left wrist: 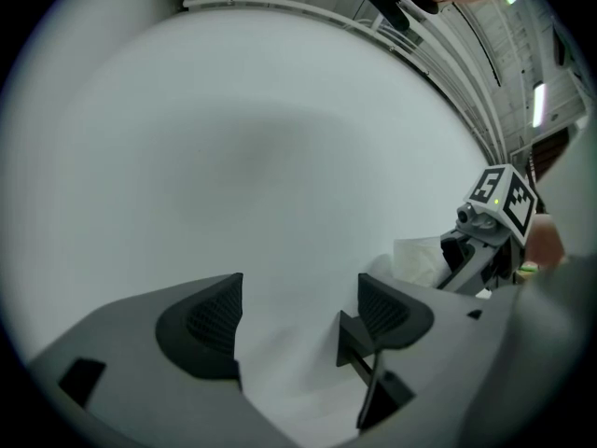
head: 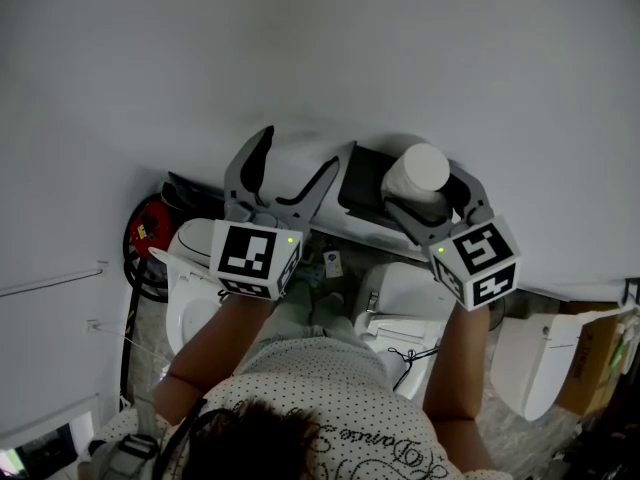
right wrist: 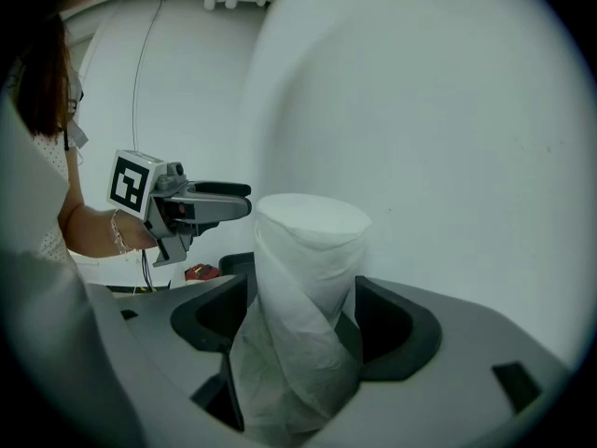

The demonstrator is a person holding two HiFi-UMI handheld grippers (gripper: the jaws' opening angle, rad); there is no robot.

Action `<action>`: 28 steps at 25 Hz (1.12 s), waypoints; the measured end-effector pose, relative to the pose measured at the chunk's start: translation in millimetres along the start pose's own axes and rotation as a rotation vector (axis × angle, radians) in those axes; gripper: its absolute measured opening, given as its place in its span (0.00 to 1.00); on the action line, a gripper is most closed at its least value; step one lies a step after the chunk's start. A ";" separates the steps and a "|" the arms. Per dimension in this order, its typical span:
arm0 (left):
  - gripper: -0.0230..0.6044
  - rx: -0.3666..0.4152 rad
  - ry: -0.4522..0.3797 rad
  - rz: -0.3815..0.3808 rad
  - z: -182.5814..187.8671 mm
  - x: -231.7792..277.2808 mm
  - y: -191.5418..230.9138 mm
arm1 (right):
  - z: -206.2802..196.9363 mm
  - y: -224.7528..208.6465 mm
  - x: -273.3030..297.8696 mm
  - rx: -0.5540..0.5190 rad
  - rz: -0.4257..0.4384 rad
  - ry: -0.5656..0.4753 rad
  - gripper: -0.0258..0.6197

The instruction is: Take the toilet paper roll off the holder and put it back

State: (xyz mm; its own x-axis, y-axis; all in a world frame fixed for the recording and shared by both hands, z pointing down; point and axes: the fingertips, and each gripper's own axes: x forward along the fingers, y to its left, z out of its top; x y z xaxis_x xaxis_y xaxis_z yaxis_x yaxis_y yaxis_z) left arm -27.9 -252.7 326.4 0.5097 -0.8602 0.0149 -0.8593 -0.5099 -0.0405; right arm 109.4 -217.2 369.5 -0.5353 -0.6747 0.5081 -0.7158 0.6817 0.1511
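White toilet roll point(right wrist: 308, 278) stands on end btwn the jaws of the R gripper point(right wrist: 300, 295), flat end toward the wall side, loose paper sagging down toward the gripper body. Jaws are spread wide. Thin dark gaps show on each side btwn pads and roll, so it's not being squeezed.

In the head view the roll sits in the R gripper just right of the black holder point(head: 362, 180) on the wall point(head: 300, 48). It's close to the holder; touching or not, can't tell.

L gripper point(head: 300, 153) is raised just left of the holder, jaws apart w/ nothing in them, pointed at bare wall. Its own view shows the same: only wall btwn the pads.

Toilet point(head: 405, 303) lies below, btwn the person's arms.
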 end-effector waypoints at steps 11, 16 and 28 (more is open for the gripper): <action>0.64 0.019 -0.011 -0.015 12.4 11.8 -5.0 | 30.0 -12.6 -17.7 0.069 0.021 -0.138 0.65; 0.64 0.028 -0.020 -0.019 20.8 18.7 -6.7 | 48.8 -20.0 -30.9 0.076 0.009 -0.210 0.65; 0.63 -0.013 -0.026 -0.060 33.0 22.0 -13.2 | 82.7 -30.0 -63.1 0.121 -0.023 -0.409 0.45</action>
State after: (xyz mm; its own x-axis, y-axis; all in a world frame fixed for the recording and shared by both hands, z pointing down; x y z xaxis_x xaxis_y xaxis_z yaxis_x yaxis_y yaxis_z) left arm -4.0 -264.7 294.3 0.5615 -0.8274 -0.0090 -0.8273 -0.5611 -0.0274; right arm 127.7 -218.5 262.8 -0.6350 -0.7625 0.1238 -0.7640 0.6437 0.0455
